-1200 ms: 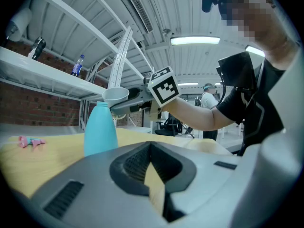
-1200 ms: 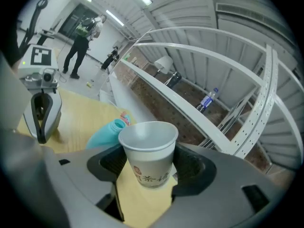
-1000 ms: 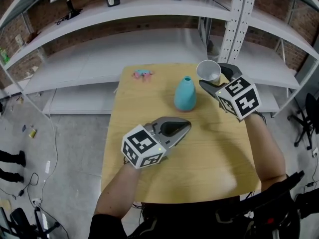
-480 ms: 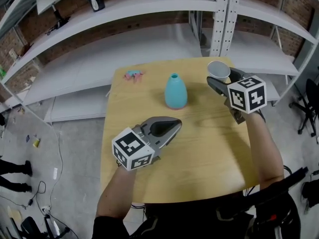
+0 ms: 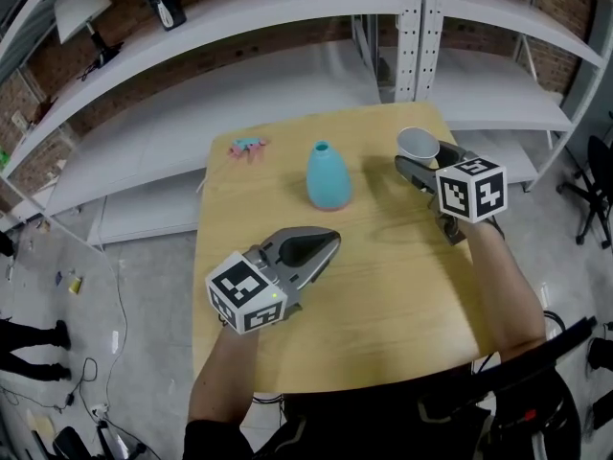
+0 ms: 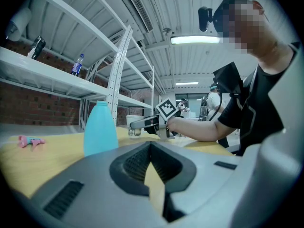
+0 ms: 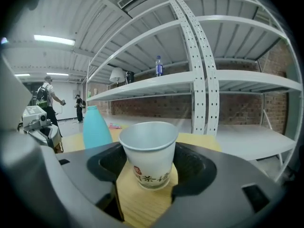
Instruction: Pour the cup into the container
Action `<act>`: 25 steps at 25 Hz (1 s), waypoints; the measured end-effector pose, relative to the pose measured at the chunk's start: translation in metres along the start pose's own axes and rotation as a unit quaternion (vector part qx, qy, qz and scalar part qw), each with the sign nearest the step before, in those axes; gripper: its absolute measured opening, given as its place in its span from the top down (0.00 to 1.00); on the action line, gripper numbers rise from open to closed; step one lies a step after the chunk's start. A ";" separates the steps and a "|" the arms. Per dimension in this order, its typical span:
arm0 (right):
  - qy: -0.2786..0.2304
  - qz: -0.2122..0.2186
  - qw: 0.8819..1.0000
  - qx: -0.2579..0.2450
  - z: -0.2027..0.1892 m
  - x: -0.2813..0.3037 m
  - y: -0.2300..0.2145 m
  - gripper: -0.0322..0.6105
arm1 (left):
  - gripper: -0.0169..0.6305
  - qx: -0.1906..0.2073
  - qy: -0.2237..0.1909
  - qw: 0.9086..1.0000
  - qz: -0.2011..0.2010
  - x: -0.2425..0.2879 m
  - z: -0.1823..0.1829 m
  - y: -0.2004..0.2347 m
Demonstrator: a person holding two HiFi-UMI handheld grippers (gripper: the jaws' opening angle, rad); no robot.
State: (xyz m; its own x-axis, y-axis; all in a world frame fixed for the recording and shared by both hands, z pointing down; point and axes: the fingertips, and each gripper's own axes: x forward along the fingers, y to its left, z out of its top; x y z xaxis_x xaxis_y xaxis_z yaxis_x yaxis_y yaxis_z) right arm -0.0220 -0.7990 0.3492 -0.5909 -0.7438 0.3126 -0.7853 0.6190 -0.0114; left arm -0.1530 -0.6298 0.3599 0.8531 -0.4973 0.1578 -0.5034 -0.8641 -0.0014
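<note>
A pale wooden table (image 5: 383, 286) with a smooth, lightly grained top stands on a grey concrete floor (image 5: 144, 286), in front of white metal shelves (image 5: 239, 17) and a red brick wall (image 7: 156, 106). A lamp (image 5: 77, 12) and a dark bottle (image 5: 165, 3) stand on the top shelf. Near the far edge of the table is a matte turquoise bottle (image 5: 328, 177), rounded below and narrowing to a small open neck. A small pink and blue thing (image 5: 247, 147) lies well to its left. The right gripper (image 5: 424, 161), grey and smooth, has its jaws closed round a white paper cup (image 7: 151, 156) at the far right corner. The cup is upright and tapered, with a rolled rim, a red mark and dark print low on its side. The left gripper (image 5: 321, 245) lies low over the middle of the table, its jaws together at the tips with nothing between them.
</note>
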 end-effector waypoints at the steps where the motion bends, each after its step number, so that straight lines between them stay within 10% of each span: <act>1: 0.001 0.002 1.000 0.003 -0.002 0.001 0.000 0.47 | 0.98 0.000 0.000 1.000 0.000 0.000 0.000 0.000; 25: -0.004 0.013 1.000 0.010 -0.017 0.001 -0.001 0.45 | 0.98 0.000 0.000 1.000 -0.002 0.003 0.001 -0.001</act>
State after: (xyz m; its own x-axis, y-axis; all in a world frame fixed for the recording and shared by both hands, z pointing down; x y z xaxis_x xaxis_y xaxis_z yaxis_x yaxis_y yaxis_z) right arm -0.0188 -0.7963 0.3662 -0.6118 -0.7300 0.3047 -0.7736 0.6325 -0.0382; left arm -0.1494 -0.6301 0.3591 0.8547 -0.4946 0.1573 -0.5007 -0.8656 -0.0009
